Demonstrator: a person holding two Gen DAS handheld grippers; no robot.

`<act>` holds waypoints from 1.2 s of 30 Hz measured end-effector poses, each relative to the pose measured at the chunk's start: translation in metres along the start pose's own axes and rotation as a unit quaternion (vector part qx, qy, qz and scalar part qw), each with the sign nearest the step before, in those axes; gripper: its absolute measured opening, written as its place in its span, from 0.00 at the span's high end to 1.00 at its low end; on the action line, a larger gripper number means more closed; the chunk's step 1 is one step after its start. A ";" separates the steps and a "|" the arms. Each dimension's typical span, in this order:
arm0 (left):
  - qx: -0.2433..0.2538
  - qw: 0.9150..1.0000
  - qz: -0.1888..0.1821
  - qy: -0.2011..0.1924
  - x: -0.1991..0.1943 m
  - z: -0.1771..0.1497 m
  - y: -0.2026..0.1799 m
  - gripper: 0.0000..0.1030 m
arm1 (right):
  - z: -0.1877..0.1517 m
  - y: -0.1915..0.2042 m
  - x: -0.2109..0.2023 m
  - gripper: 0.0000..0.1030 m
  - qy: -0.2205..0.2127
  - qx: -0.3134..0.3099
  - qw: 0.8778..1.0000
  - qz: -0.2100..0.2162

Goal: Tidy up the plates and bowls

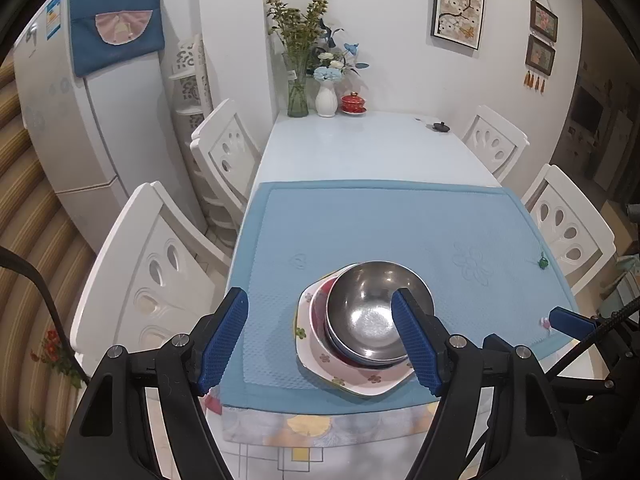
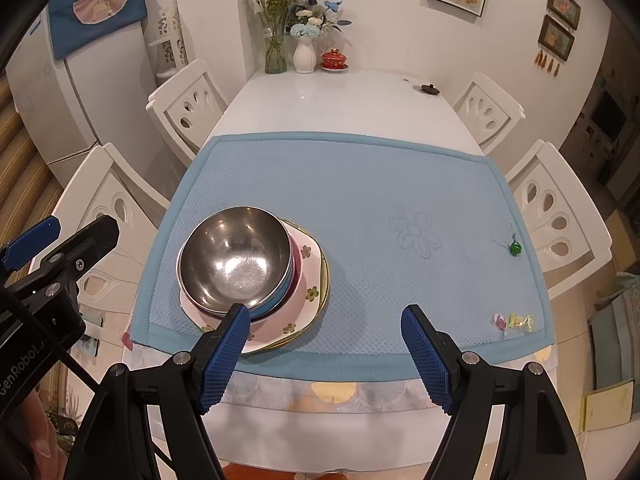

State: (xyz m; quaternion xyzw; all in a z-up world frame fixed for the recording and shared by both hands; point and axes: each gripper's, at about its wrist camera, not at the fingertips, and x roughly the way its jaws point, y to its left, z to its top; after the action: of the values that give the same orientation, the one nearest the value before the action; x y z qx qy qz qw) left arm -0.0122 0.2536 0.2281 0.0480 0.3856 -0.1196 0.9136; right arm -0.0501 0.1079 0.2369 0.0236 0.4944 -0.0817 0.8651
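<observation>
A steel bowl (image 1: 378, 308) sits nested on a blue bowl and a red bowl, stacked on a white flowered plate (image 1: 320, 364) on the blue mat (image 1: 400, 224). The stack also shows in the right wrist view: steel bowl (image 2: 236, 260), flowered plate (image 2: 308, 276) with a gold-rimmed plate under it. My left gripper (image 1: 320, 336) is open and empty, held above the near side of the stack. My right gripper (image 2: 326, 344) is open and empty, to the right of the stack above the mat's front edge.
White chairs (image 1: 160, 264) stand on both sides of the table. Two vases (image 1: 298, 88), a red lidded cup (image 1: 353, 103) and a small black lid (image 1: 440, 126) stand at the far end. A green bead (image 2: 515, 247) and small colourful trinkets (image 2: 516, 321) lie at the mat's right.
</observation>
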 end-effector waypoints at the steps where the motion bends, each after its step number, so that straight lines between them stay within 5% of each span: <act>1: 0.000 1.000 0.000 0.000 0.000 0.000 0.000 0.29 | 0.000 0.000 0.000 0.26 -0.001 0.001 1.000 0.000; 36: -0.003 1.000 0.003 0.001 0.000 0.002 0.002 0.30 | 0.002 -0.002 -0.002 0.26 -0.002 -0.004 1.000 -0.001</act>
State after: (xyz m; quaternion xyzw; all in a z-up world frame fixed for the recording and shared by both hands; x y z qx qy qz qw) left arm -0.0103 0.2554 0.2292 0.0467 0.3869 -0.1155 0.9137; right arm -0.0501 0.1064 0.2398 0.0193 0.4931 -0.0802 0.8661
